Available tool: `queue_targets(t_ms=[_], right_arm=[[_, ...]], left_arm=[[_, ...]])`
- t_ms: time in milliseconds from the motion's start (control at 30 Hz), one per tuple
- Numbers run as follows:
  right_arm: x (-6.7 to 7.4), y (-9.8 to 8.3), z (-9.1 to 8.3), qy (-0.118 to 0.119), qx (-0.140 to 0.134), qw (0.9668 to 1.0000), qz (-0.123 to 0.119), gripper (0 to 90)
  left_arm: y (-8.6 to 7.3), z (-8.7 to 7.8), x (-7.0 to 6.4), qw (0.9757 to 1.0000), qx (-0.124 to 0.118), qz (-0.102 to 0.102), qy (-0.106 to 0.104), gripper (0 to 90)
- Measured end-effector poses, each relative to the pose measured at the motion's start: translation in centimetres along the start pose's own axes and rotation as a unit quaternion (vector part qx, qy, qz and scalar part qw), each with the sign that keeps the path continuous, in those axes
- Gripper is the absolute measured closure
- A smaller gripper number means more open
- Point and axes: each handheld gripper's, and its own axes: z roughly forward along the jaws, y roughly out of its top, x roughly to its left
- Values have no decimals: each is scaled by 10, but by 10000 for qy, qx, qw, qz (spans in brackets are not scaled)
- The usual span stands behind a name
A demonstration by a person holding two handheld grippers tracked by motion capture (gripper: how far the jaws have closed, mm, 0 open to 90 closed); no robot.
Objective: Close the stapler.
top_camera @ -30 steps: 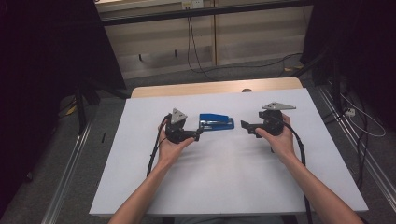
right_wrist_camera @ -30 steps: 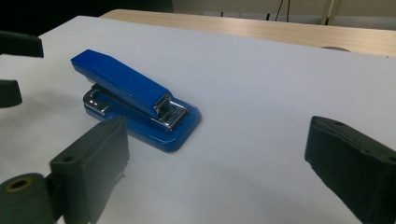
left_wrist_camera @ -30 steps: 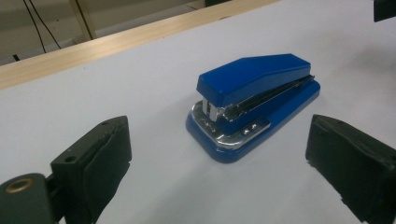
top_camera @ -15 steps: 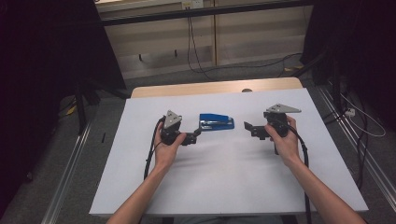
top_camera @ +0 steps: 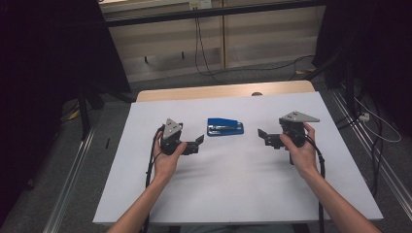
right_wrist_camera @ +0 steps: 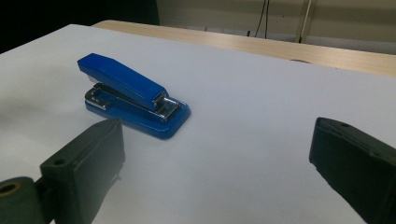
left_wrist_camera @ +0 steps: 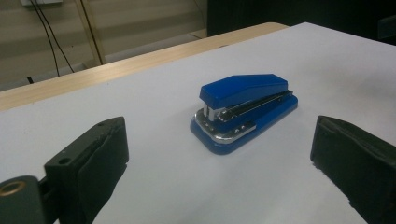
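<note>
Now both grippers, left (top_camera: 197, 143) and right (top_camera: 265, 137), gape wide, flanking the stapler (top_camera: 225, 127) untouched on the table (top_camera: 233, 194).

Blue stapler (top_camera: 225, 127) on white tabletop (top_camera: 243, 194)

A blue stapler (top_camera: 225, 127) lay flat on the white sheet (top_camera: 233, 189), between my left gripper (top_camera: 197, 144) and my right gripper (top_camera: 265, 138), touching neither. Beyond both tools ran the table's bare wooden edge (top_camera: 218, 91), then grey floor with black cables (top_camera: 252, 67). Metal rails (top_camera: 68, 204) ran outside each gripper.
</note>
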Motion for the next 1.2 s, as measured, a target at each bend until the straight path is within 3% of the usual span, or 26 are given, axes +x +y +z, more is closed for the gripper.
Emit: queue_targets(t_ms=[300,467,667,867,1200], right_arm=[[4,-6,-14,-54,-89,9999,-49,34],[6,-9,-22,-64,-115,9999,-63,34],[8,-12,-30,-62,-163,9998,-72,34],[14,-14,-38,-14,-181,9998,-111,38],[16,-18,-56,-159,-331,9993,-83,53]], left_arm=[[-3,-14,0,9999,-42,-86,34,39],[-8,-23,0,10000,28,-36,26,39],[-9,-34,1,9999,-60,-72,86,39],[-14,-45,0,9999,-42,33,110,38],[-21,-62,-1,9998,-87,39,165,38]])
